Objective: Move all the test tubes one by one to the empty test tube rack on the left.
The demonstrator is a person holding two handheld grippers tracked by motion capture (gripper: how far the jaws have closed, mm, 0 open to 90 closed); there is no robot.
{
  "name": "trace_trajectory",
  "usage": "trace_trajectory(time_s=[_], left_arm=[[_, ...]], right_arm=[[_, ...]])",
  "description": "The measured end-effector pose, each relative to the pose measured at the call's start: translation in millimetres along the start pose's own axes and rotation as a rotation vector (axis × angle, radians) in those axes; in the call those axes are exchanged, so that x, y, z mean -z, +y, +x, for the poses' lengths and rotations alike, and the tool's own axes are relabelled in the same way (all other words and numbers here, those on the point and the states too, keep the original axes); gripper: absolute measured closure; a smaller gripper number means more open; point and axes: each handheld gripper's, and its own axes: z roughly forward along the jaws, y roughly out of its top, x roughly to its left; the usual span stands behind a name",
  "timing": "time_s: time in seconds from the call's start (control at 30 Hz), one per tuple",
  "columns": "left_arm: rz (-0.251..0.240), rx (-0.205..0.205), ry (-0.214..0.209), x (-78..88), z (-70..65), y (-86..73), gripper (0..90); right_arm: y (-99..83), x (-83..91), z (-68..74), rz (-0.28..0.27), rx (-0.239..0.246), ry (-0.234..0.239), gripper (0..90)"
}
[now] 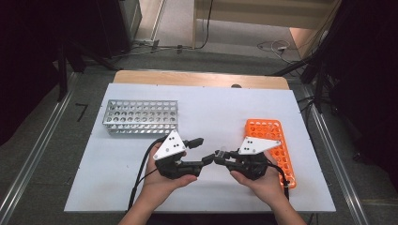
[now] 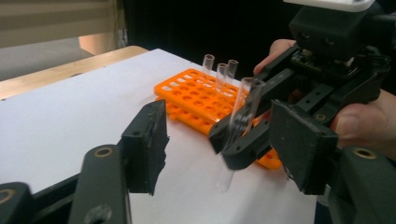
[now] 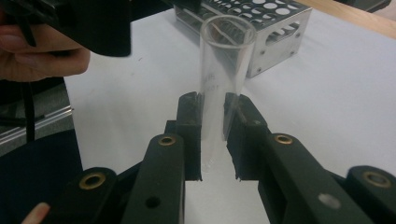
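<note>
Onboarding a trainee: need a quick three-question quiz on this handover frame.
1. True or false: the right gripper is shut on the clear test tube.
2. How many tubes stand in the orange rack? A) none B) three C) ten
3. Which rack sits nearer the left gripper, and does it hold any tubes?

Key
1. True; its pads press on the tube.
2. B.
3. The metal rack; no tubes are seen in it.
</note>
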Motion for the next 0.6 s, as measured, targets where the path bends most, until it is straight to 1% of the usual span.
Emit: trace_trajectory(time_s=[0.03,0.1,0.2,0.33,0.4,0.5,0.6], left_arm=[[0.000,-0.005,-0.005,-2.2,-2.1,-0.8,42.5],[0.000,0.000,-0.018,-4.2,-3.8,-1.4,46.4],[0.009,-0.011,-0.037,-7.3,-6.9,-3.0,51.6],[0.021,-0.027,-0.034,-10.5,-9.4,-5.3,58.5],[0.025,-0.022,-0.029,-11.5,-9.4,-6.2,61.7],[0.032,-0.029,-0.031,-12.8,-10.0,-7.0,65.7],[0.037,-0.035,-0.027,-13.5,-11.0,-7.3,67.8]], right_arm=[[0.1,-1.6,1.7,0.001,0.004,0.004,73.7],[0.4,-4.9,5.1,0.006,0.013,0.012,73.7],[1.2,-9.4,9.3,0.013,0.025,0.021,73.7],[2.4,-12.8,13.1,0.023,0.027,0.030,73.7],[2.7,-14.0,14.3,0.020,0.031,0.038,73.7],[3.2,-15.2,16.0,0.022,0.036,0.043,73.7],[3.3,-15.7,17.0,0.026,0.035,0.044,73.7]])
